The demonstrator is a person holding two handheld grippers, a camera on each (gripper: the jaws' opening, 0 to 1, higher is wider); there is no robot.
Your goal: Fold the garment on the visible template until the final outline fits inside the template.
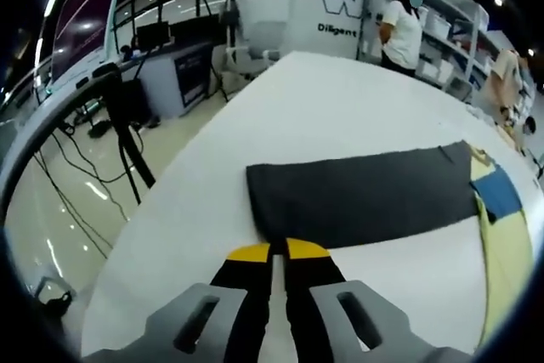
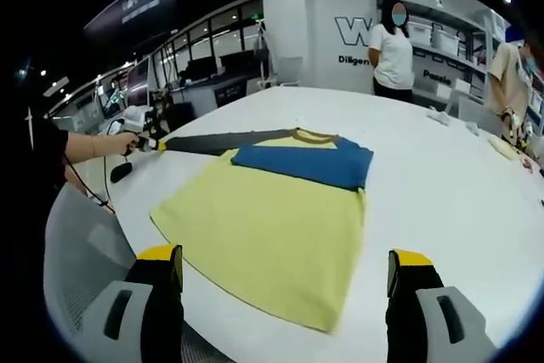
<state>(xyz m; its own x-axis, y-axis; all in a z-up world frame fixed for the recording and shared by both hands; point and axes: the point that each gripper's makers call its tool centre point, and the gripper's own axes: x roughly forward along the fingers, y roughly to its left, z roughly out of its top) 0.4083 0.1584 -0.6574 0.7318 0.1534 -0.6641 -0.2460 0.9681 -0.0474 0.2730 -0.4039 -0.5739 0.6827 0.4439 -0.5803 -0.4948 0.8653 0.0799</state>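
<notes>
Left gripper view is showing your left gripper (image 1: 278, 250) with its yellow-tipped jaws pressed together at the cuff end of the dark grey sleeve (image 1: 365, 195); the edge of the cloth is meeting the tips, so you are probably pinching it, though the hold itself is hidden under the tips. In the right gripper view that same left gripper (image 2: 151, 144) is sitting at the far end of the sleeve, which is stretching straight out from the shirt (image 2: 272, 231). Your right gripper (image 2: 285, 271) is hanging wide open with nothing between its jaws, just short of the shirt's near yellow hem. The shirt is lying flat on the white table (image 2: 442, 184), yellow body toward you, blue band (image 2: 304, 163) near the collar. I am not making out any template outline. For this step, you are best lifting the cuff only slightly and carrying the sleeve across the blue band, keeping it taut and flat so that no ridge is forming at the shoulder.
</notes>
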